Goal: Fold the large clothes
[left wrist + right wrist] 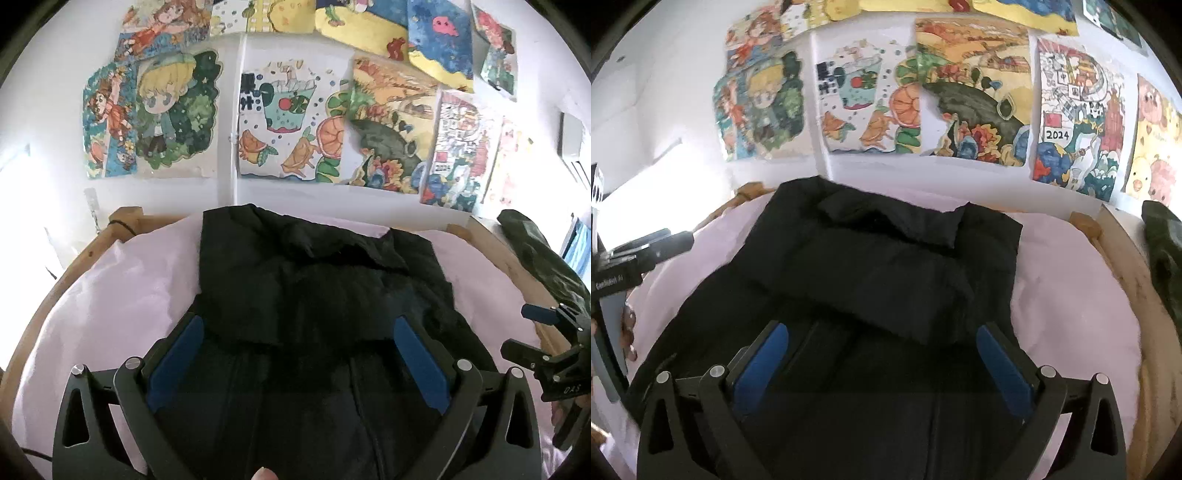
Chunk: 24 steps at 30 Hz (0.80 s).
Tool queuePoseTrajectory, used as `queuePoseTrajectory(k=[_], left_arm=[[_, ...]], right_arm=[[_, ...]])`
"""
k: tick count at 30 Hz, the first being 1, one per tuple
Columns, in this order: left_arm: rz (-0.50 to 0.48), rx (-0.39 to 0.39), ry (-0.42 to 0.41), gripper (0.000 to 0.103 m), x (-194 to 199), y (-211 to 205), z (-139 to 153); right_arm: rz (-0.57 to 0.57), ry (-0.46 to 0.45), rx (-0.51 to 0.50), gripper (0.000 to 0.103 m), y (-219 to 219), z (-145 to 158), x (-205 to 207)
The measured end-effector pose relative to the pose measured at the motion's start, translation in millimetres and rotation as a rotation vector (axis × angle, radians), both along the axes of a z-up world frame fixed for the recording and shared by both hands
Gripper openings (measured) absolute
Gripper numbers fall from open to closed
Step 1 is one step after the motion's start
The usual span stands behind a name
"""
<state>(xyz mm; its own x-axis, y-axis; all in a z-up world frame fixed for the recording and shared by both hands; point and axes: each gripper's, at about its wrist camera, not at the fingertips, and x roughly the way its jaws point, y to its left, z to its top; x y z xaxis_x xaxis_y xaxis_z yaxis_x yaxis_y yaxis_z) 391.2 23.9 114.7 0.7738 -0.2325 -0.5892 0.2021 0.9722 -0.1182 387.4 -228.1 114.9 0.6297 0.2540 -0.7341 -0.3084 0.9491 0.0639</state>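
Observation:
A large black padded jacket (314, 280) lies spread on a pale pink sheet, with its sleeves folded across the body; it also shows in the right wrist view (879, 266). My left gripper (295, 325) is open and empty, its blue pads (177, 358) wide apart above the jacket's near part. My right gripper (882, 332) is open and empty over the jacket's near part; it also shows at the right edge of the left wrist view (532, 328). The left gripper shows at the left edge of the right wrist view (661, 240).
The pink sheet (1071, 302) covers a wooden-framed bed (491, 243) against a white wall with several children's drawings (291, 118). A dark green garment (535, 251) hangs over the frame at the right. A bright window is at the left.

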Motion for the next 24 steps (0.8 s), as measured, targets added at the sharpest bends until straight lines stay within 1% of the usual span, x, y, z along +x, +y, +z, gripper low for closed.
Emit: queuePoseTrajectory(k=[5,10,13,18,22,24], left_arm=[[-0.006,0.008,-0.001,0.102,-42,9,14],[-0.042,0.065,0.016,0.102,-84,9,25],[-0.05,0.092,0.017,0.102,-111,12,26],[-0.093,0.113,0.064,0.102,-143,16,7],[-0.163,0.169,0.113,0.102,-159,8,-19],[-0.189,0.185,0.133,0.102,-163,5,-30]], right_arm=[[0.024,0.002,-0.028,0.103,6,19,-43],[0.057,0.022,-0.064,0.103,17,36,-85],[0.061,0.035,-0.078,0.103,19,41,-107],[0.056,0.085,-0.109,0.103,19,41,-144],[0.064,0.11,-0.136,0.103,16,27,-168],[0.062,0.128,-0.153,0.103,14,16,-172]])
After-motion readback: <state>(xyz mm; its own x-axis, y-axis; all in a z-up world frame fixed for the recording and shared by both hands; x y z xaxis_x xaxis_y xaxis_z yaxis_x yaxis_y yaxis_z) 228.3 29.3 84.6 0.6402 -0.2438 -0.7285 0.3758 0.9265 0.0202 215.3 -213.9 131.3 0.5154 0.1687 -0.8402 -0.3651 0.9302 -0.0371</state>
